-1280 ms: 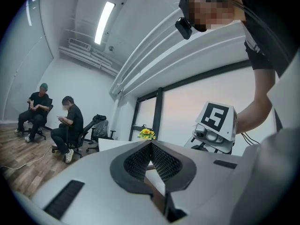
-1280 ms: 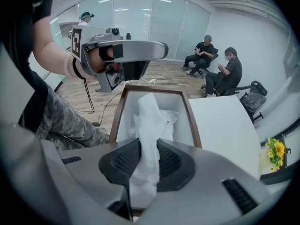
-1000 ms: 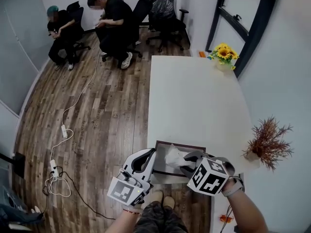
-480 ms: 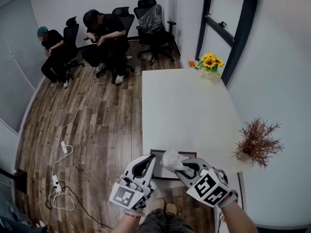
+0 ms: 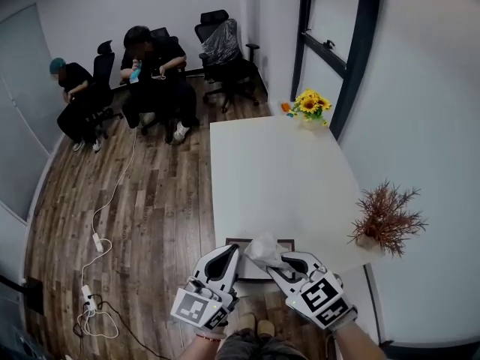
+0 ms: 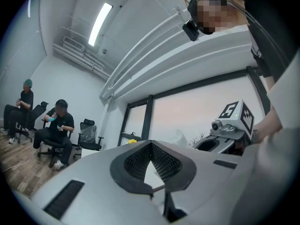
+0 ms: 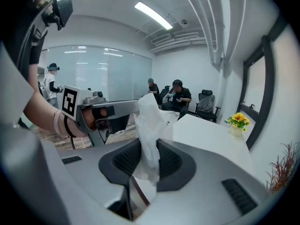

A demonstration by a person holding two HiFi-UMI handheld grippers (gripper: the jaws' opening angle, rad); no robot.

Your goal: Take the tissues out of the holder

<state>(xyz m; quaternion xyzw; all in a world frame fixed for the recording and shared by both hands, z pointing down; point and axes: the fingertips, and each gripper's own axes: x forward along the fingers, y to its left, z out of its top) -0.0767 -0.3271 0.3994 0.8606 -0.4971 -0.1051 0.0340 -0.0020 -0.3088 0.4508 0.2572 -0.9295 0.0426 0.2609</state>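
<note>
Head view: holder (image 5: 234,241) near table (image 5: 277,178) edge.

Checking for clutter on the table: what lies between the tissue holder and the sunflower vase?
Nothing: the head view shows bare white table between the tissue holder and the sunflower vase; the dried plant stands off to one side.

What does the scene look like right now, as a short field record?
right gripper: shut on tissue
tissue: above holder; whether it is fully clear cannot be told
left gripper: shut, empty, at holder's left
holder: on table, near edge
also on table: sunflowers, dried plant
</note>
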